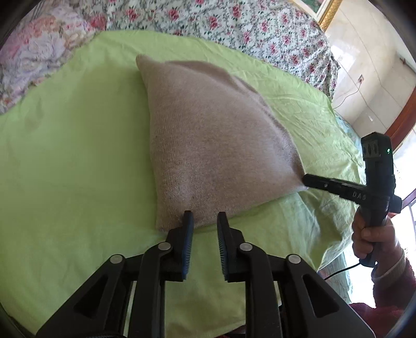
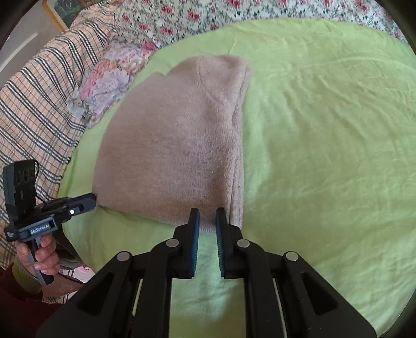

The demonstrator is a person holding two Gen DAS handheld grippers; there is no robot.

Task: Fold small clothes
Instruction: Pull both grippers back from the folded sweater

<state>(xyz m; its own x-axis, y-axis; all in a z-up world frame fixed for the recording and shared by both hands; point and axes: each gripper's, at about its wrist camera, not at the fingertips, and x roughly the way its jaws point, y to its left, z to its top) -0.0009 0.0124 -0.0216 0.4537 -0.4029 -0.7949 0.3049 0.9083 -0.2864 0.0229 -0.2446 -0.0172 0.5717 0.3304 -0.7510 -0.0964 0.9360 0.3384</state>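
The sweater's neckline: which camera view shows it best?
The right wrist view shows it best: the curved neckline seam is visible near the far end of the beige sweater. The left wrist view shows the sweater only as a plain knit surface, with no neckline to be seen.

Sweater (image 1: 213, 145) top edge blurred, upper centre of left view. Its near hem hidden behind left gripper (image 1: 205, 221) fingertips. Picture frame (image 1: 325, 10) cut off upper right. Sweater underside hidden.
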